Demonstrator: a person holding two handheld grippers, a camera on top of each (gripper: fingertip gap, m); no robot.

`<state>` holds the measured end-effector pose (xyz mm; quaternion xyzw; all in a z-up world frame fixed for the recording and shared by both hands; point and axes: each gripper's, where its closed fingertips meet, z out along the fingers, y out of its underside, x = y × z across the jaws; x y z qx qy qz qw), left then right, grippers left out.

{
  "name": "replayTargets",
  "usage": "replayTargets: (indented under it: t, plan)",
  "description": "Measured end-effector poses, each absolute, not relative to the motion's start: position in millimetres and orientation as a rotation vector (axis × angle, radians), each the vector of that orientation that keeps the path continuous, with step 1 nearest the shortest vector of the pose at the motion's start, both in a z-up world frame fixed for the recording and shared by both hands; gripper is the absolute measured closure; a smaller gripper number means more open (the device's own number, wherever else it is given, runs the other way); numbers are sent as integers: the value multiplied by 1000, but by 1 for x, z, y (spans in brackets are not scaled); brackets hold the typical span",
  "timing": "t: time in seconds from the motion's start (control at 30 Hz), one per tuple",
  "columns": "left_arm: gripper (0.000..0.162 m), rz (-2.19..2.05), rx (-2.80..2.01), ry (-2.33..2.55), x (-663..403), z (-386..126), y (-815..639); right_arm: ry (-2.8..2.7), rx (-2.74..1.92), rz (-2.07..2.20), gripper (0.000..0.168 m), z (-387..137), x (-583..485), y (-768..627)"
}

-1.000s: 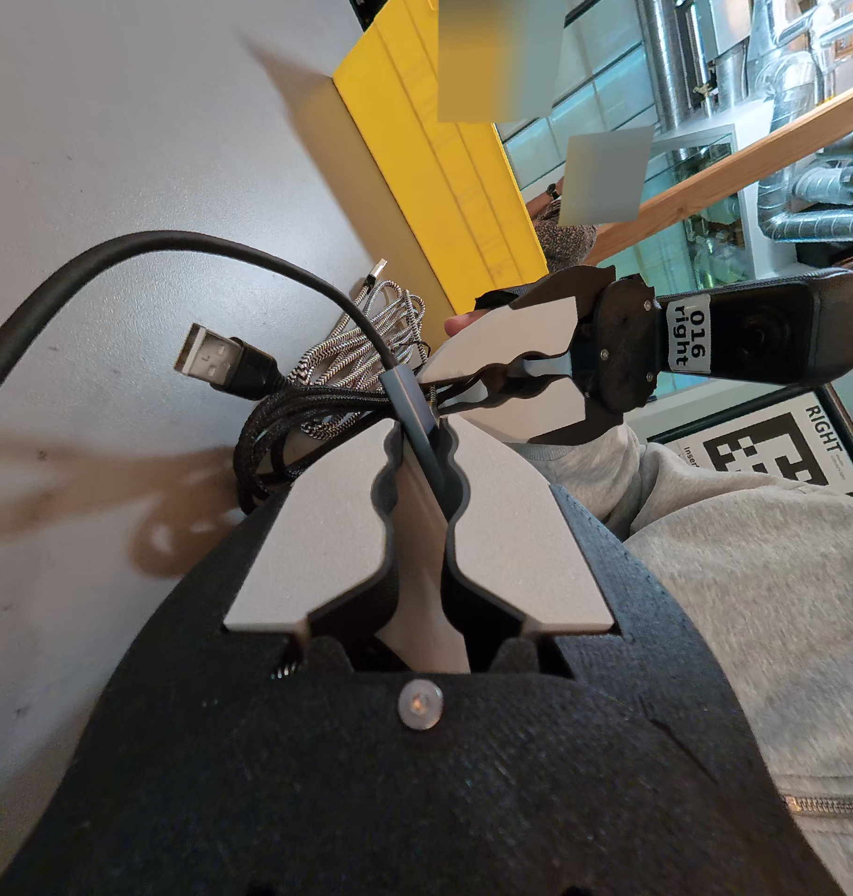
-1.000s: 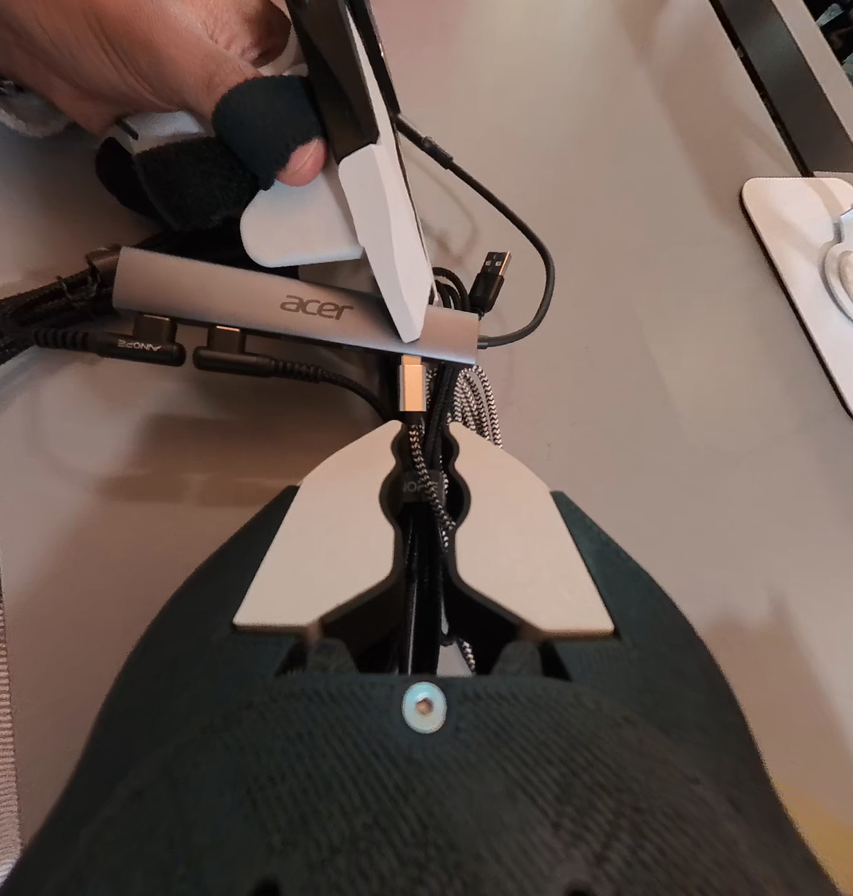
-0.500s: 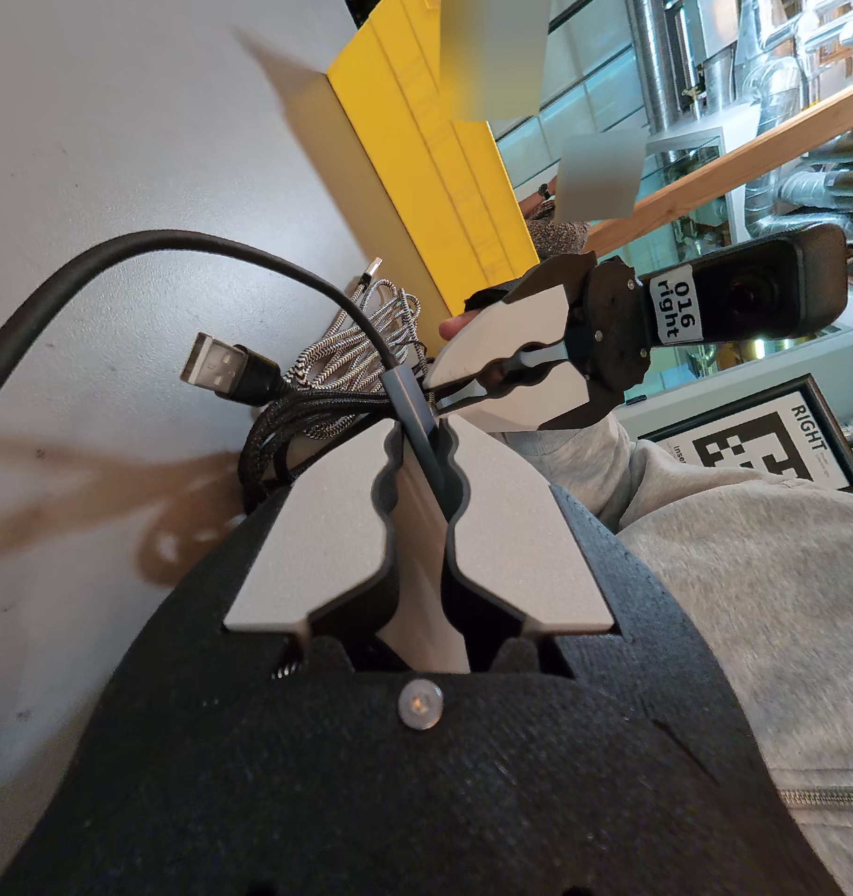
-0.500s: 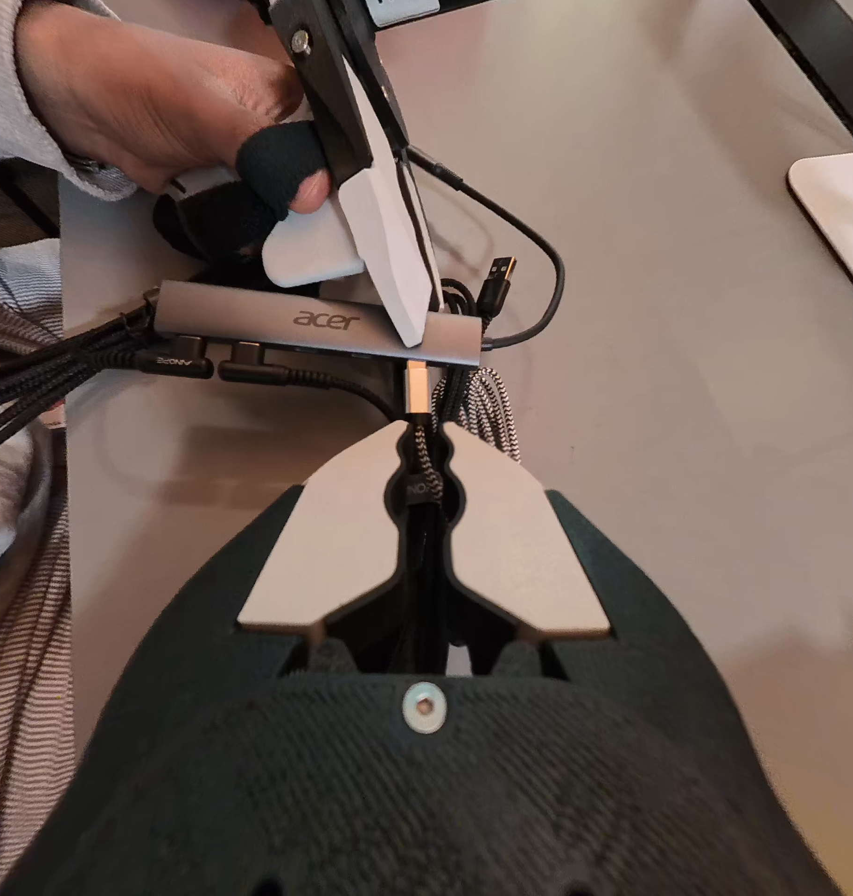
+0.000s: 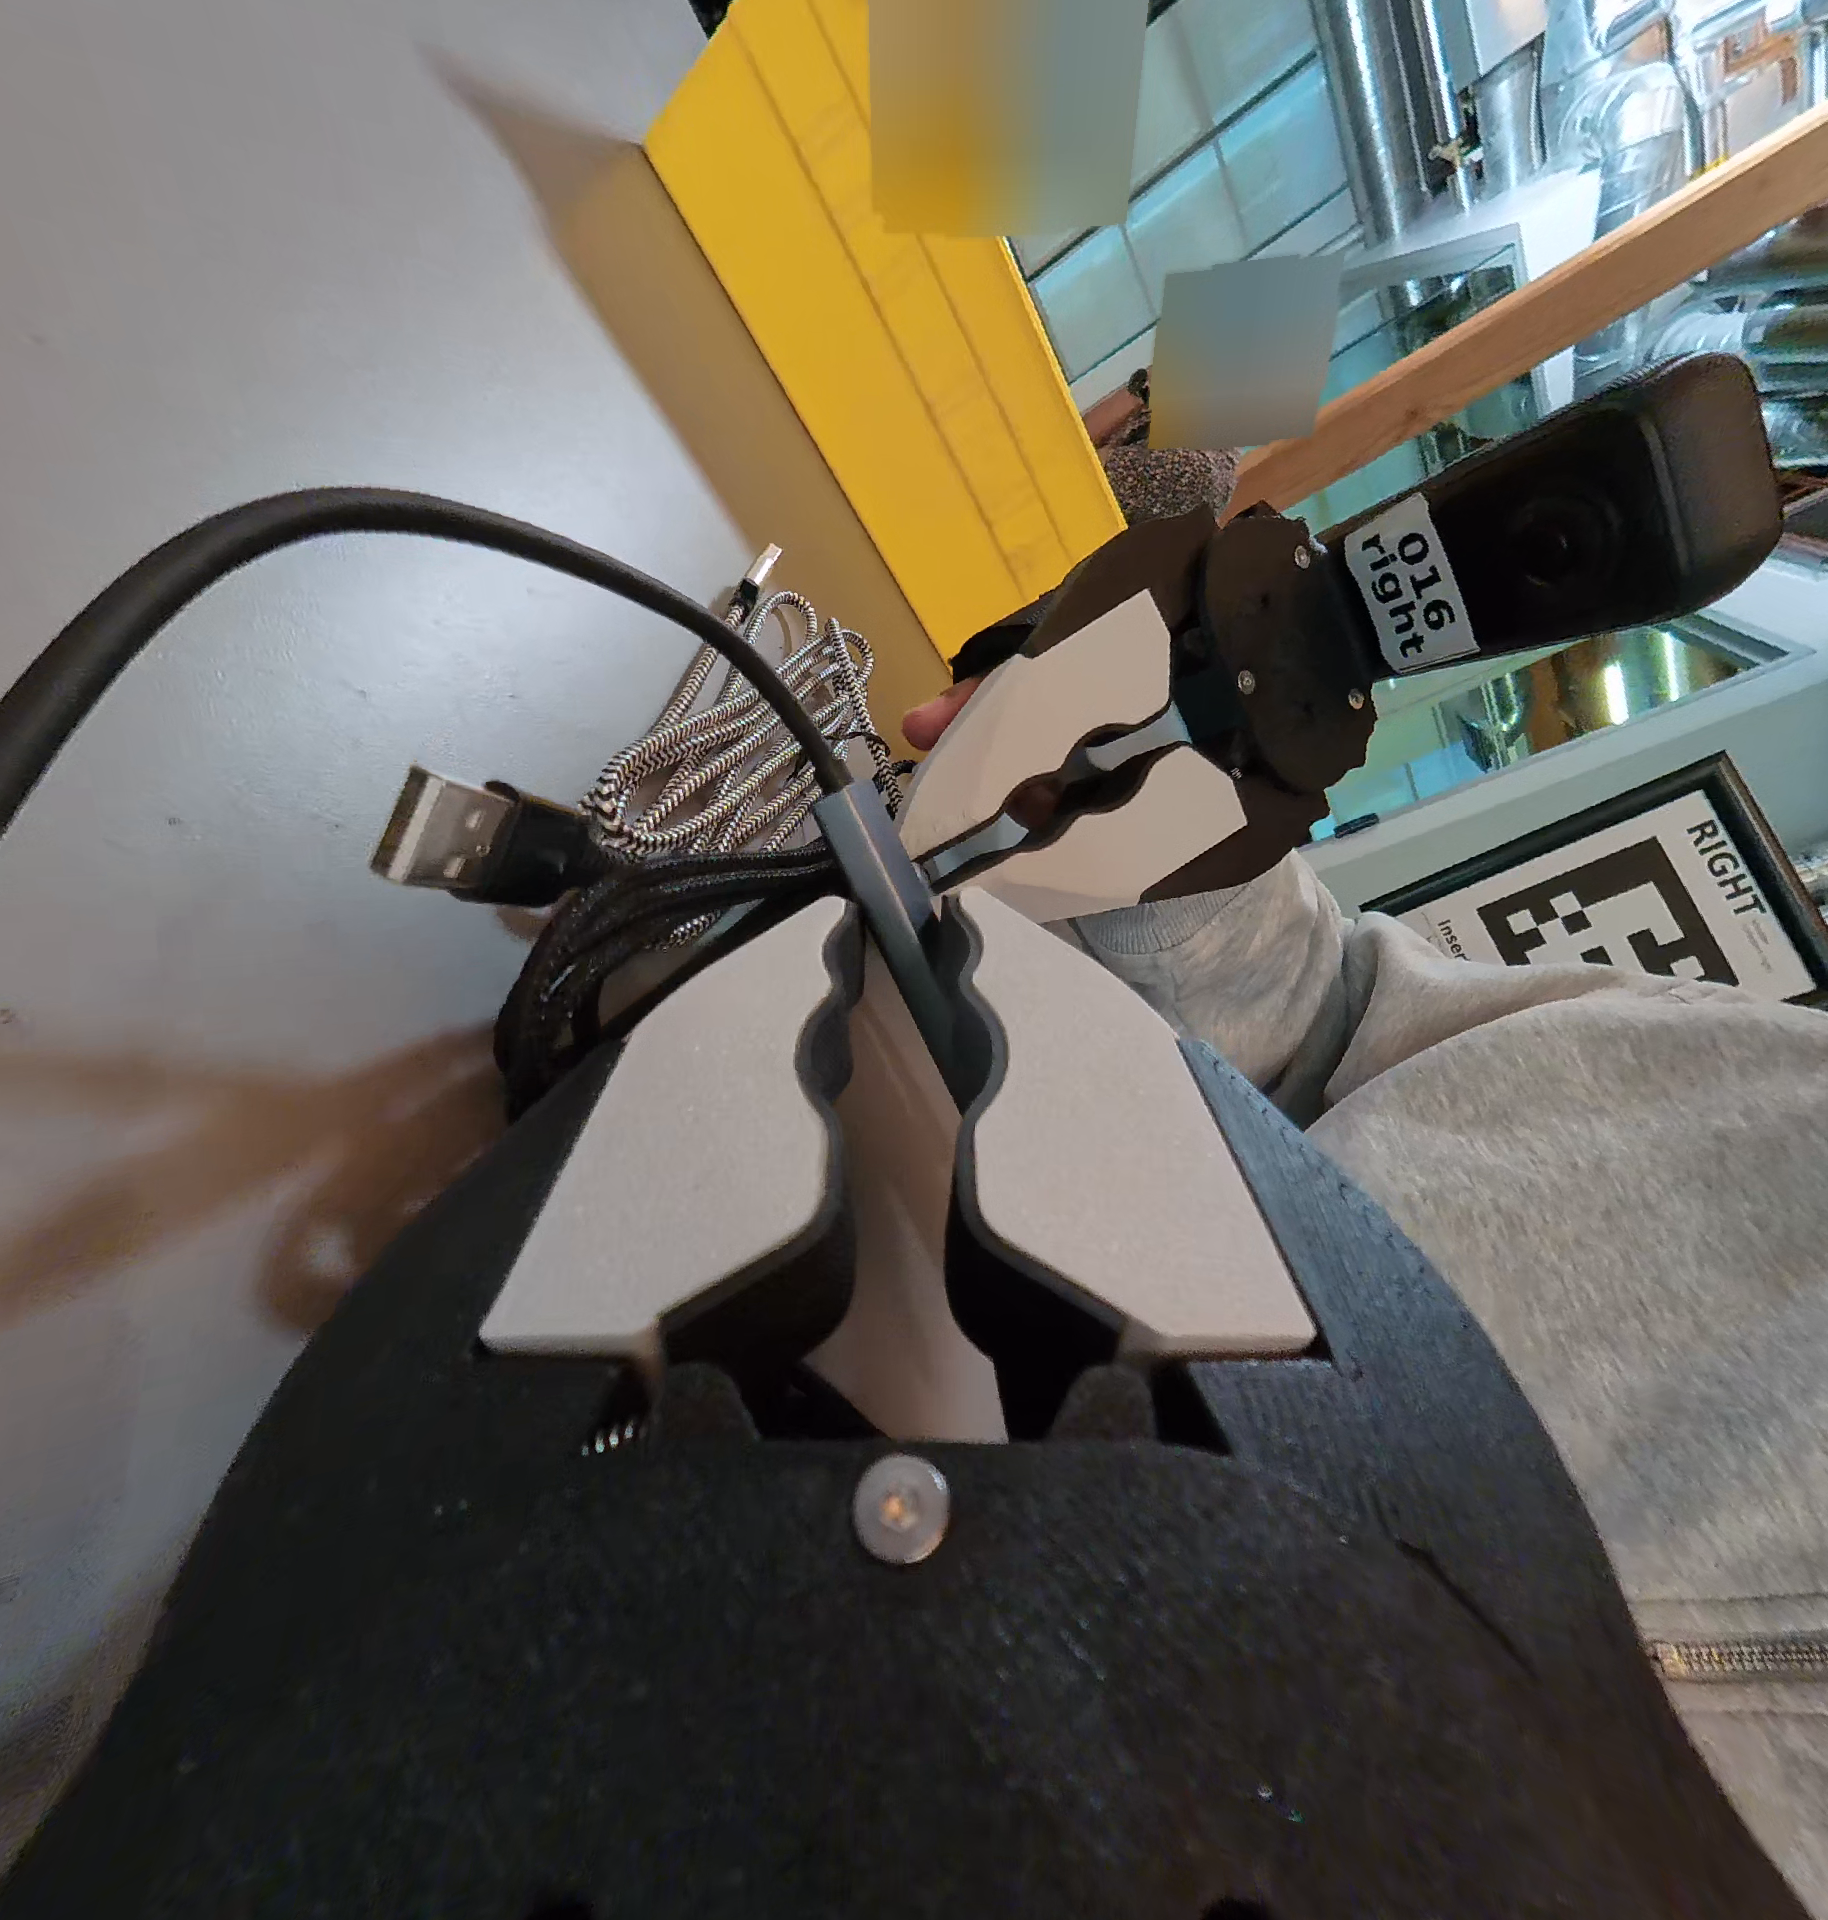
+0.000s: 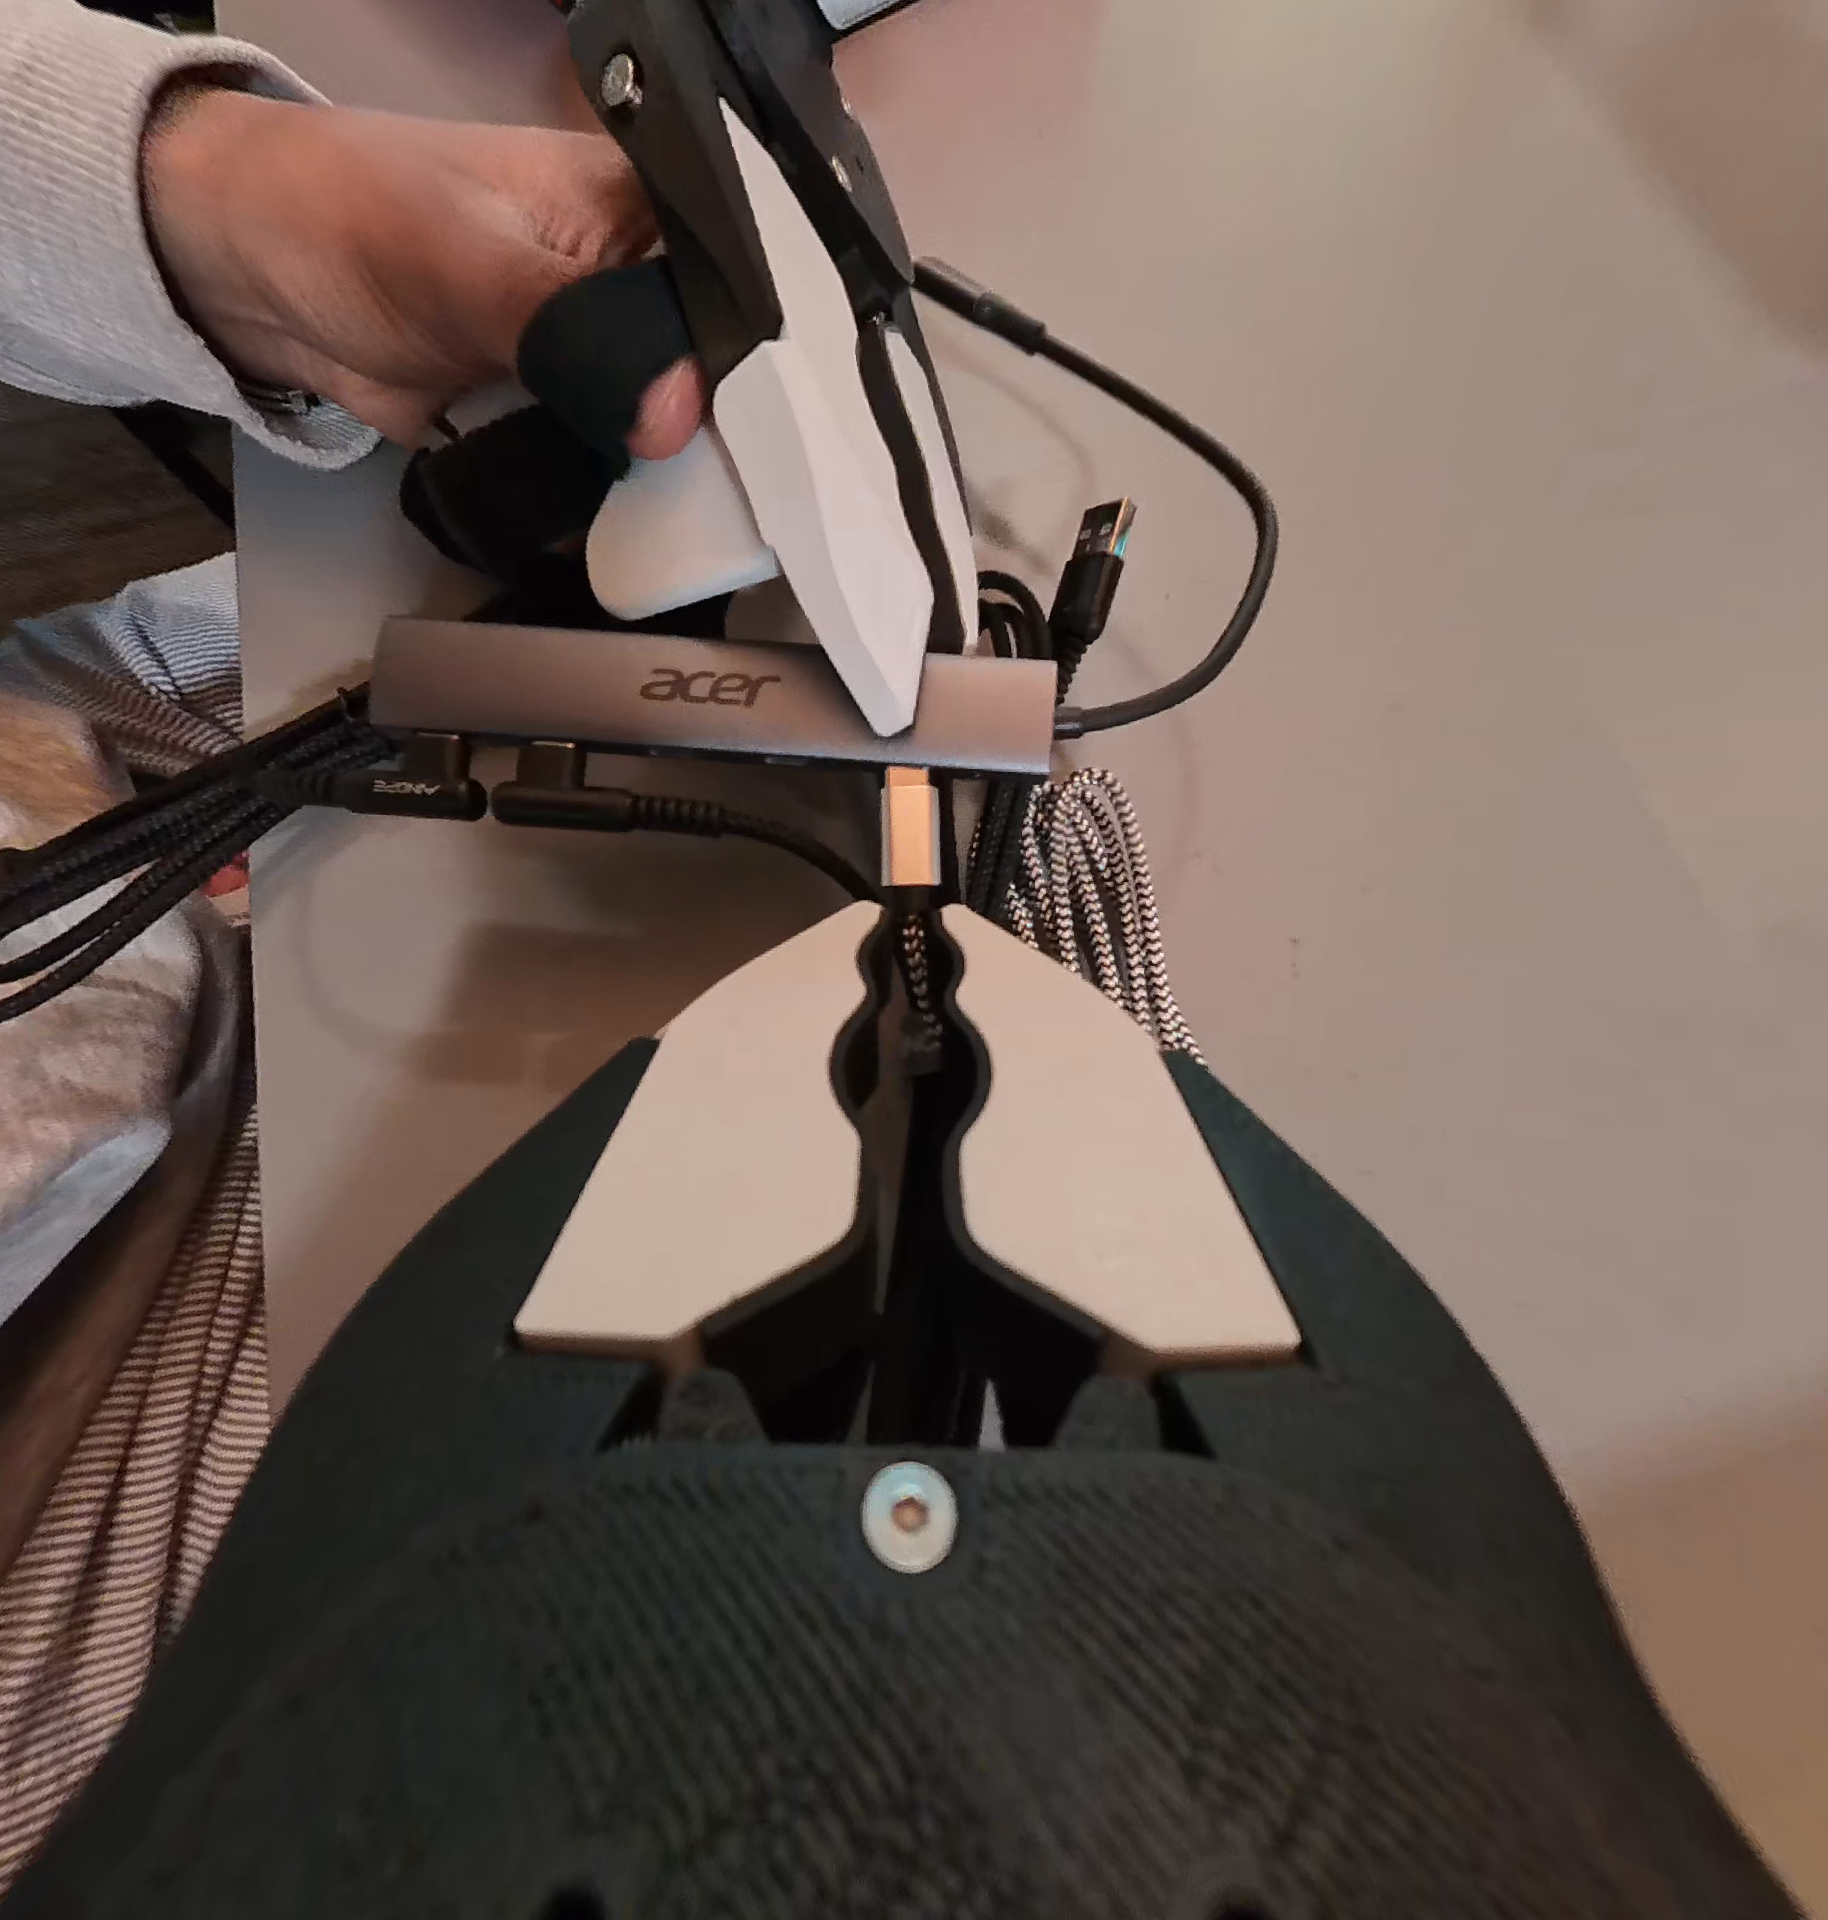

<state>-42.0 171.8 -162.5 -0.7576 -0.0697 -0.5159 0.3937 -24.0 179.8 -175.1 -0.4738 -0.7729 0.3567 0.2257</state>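
Observation:
My left gripper (image 5: pixel 905 904) is shut on a flat grey USB hub (image 5: pixel 879 862), seen edge-on in the left wrist view. In the right wrist view the hub (image 6: pixel 577 691) lies crosswise, with the left gripper's white fingers (image 6: pixel 848 540) clamped on its right part and a hand (image 6: pixel 370 260) behind them. My right gripper (image 6: pixel 910 914) is shut on a black-and-white braided cable (image 6: pixel 920 987) just behind its silver plug (image 6: pixel 908 821), whose tip sits in the hub's near edge. The right gripper also shows in the left wrist view (image 5: pixel 993 831), tips at the hub.
Two black angled plugs (image 6: pixel 422 795) (image 6: pixel 567 795) sit in the hub's left ports. A loose USB-A plug (image 5: pixel 442 831), coiled braided cables (image 5: pixel 723 717) and the hub's black lead (image 5: pixel 370 520) lie on the grey table (image 6: pixel 1512 623). A yellow panel (image 5: pixel 889 364) stands behind. The table edge is at left (image 6: pixel 250 1039). Both grippers' tips are close together, under 4 cm apart. The yellow panel (image 5: pixel 889 364) is about 30 cm from both grippers' fingertips.
The right gripper's rear end has swung upward while its tips stay at the hub. The left gripper's hold on the hub is unchanged.

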Motion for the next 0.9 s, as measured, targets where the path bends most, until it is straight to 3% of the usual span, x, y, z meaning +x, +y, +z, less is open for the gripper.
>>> replayTargets:
  t: [0.9]
  plan:
    - [148,-1269,-1918,-159,-43,-161,173,-2102,-1303,875,164,-172,-27,178]
